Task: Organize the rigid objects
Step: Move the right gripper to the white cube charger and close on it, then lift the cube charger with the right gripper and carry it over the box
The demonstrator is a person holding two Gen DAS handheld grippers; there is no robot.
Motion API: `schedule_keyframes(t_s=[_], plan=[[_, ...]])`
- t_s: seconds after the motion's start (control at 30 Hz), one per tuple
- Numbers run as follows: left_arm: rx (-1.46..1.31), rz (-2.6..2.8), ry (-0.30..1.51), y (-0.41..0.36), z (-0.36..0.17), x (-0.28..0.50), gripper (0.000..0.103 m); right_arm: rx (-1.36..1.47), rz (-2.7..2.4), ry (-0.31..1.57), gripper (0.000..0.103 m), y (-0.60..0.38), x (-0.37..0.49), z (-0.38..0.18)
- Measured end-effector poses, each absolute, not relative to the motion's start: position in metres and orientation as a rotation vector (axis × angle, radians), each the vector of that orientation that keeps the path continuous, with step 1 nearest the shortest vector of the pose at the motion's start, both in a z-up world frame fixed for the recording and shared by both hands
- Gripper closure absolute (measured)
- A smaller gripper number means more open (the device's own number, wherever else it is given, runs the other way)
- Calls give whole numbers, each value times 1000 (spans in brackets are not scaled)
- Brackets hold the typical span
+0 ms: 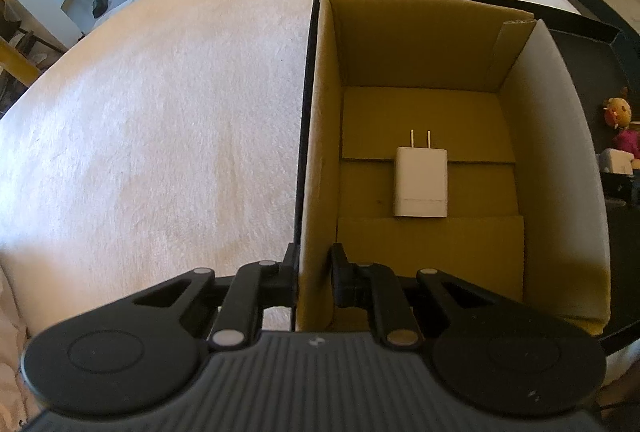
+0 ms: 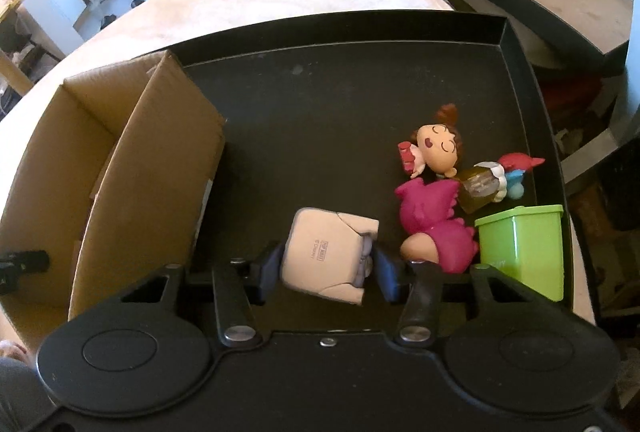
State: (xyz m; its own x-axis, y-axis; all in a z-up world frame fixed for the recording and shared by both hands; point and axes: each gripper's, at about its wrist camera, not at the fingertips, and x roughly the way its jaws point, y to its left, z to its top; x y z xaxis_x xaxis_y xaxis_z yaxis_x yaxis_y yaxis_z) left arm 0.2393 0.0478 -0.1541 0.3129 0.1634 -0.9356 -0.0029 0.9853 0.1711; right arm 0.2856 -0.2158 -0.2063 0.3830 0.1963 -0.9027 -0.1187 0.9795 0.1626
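With the left gripper [image 1: 314, 274] clamped together on the near wall of the cardboard box [image 1: 320, 136], the box is steadied on the black tray [image 2: 360, 100], and a white charger [image 1: 420, 182] already lies flat on the box floor. Right gripper [image 2: 326, 270] is down over a cream toy block [image 2: 326, 256] lying on the tray just beside the box; its blue-padded fingers [image 2: 269, 266] bracket the block on both sides, left pad looks touching, right pad close, firm contact on both can't be confirmed. Judgement: step in hand is grasping the block to move it into the box. To do it well, centre the block between the pads, close squarely on its flat sides, lift straight up so it clears the pink-dressed doll figure [image 2: 434, 228] and green bin [image 2: 522, 248] close on the right, then cross over the box wall while the left hand holds the box.
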Motion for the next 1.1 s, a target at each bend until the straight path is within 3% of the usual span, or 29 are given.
schedule_keyframes(t_s=[0.17, 1.1], plan=[[146, 97, 1245, 48, -153, 236, 91, 70, 217, 1149, 61, -216, 277, -198], [140, 24, 1216, 51, -148, 208, 93, 50, 307, 979, 61, -199, 277, -129]])
